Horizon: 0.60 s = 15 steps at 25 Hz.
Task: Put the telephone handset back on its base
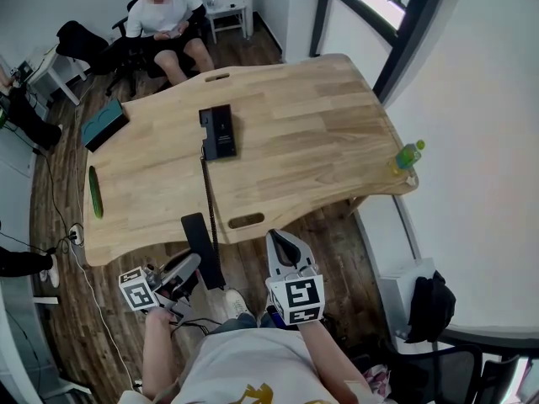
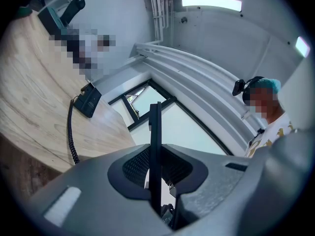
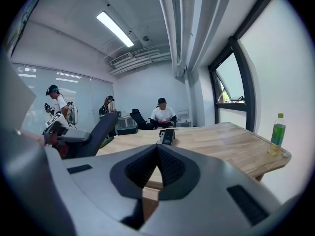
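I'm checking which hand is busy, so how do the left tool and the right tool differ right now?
The left tool is clamped on the telephone handset; the right tool has its jaws together on nothing. In the head view the left tool slants toward the right, while the right tool points nearly straight at the table. Both are held short of the table's near edge.

Pretty clearly an office meeting room: big wooden table [image 1: 320,133] with cable slots [image 1: 245,220], a desk phone [image 1: 218,130], black office chairs [image 1: 77,39], a glass partition [image 3: 74,90] and strip lights [image 3: 114,28] overhead.
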Each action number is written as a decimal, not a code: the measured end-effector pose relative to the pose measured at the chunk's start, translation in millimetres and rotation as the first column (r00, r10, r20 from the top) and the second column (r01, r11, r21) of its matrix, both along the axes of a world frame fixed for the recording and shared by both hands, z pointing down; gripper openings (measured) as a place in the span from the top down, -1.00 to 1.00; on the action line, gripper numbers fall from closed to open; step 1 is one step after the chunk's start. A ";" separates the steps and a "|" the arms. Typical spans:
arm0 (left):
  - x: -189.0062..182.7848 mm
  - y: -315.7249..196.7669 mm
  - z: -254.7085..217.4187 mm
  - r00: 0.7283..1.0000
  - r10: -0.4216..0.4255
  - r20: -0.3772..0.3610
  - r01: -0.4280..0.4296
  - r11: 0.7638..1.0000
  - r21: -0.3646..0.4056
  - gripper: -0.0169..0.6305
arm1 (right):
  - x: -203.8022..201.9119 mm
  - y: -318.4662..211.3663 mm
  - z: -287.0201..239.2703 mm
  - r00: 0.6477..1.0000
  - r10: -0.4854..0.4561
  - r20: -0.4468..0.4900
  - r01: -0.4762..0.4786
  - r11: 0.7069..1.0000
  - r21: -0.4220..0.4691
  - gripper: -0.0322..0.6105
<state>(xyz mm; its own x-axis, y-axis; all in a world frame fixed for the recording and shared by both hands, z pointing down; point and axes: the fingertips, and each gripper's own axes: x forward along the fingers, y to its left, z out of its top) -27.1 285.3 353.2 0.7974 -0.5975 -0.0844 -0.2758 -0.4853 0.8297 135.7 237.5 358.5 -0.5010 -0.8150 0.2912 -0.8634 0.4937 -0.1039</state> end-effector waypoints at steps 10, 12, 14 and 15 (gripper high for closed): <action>8.0 -0.9 0.5 0.999 -0.004 0.036 0.004 1.000 0.006 0.73 | 14.2 6.6 -4.3 1.000 -0.019 -0.010 0.019 0.999 0.033 0.89; 8.9 -1.6 1.0 0.999 -0.009 0.048 0.009 1.000 0.011 0.73 | 17.5 8.1 -4.4 1.000 -0.023 -0.006 0.023 0.999 0.034 0.89; 9.2 -5.4 0.7 0.999 -0.013 0.052 0.012 1.000 0.015 0.73 | 20.1 6.6 -3.7 1.000 -0.026 -0.008 0.026 0.999 0.031 0.89; 9.3 -7.5 0.6 0.999 -0.014 0.051 0.014 1.000 0.016 0.73 | 21.1 5.3 -3.3 1.000 -0.026 -0.008 0.026 0.999 0.029 0.89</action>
